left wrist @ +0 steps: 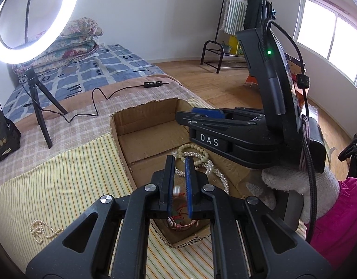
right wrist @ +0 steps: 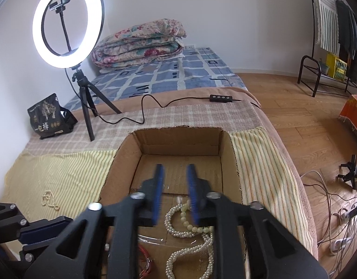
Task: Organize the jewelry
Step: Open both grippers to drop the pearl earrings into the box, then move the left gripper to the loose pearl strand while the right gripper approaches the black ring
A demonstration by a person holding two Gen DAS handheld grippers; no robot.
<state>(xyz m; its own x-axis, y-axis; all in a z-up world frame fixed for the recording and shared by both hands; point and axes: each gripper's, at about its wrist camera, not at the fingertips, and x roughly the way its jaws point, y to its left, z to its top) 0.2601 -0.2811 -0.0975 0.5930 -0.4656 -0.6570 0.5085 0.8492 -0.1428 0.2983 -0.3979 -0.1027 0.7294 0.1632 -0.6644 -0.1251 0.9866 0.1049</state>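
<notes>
Cardboard box [right wrist: 227, 144] on bed, near edge: pearl necklaces [right wrist: 192, 251] and pale bead bracelet [right wrist: 187, 218] inside. Small pearl chain [left wrist: 42, 231] on striped cloth [left wrist: 62, 174], outside box. Left gripper [left wrist: 178, 172] clenched, nothing gripped; right gripper [right wrist: 176, 186] released, empty, over box.

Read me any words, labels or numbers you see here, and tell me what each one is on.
"DAS": white letters on the black right tool body.
"一包排" or similar, blurred and uncertain: black printed pouch on the checked cloth.
Smaller print and round emblems on that pouch: too small to read.
</notes>
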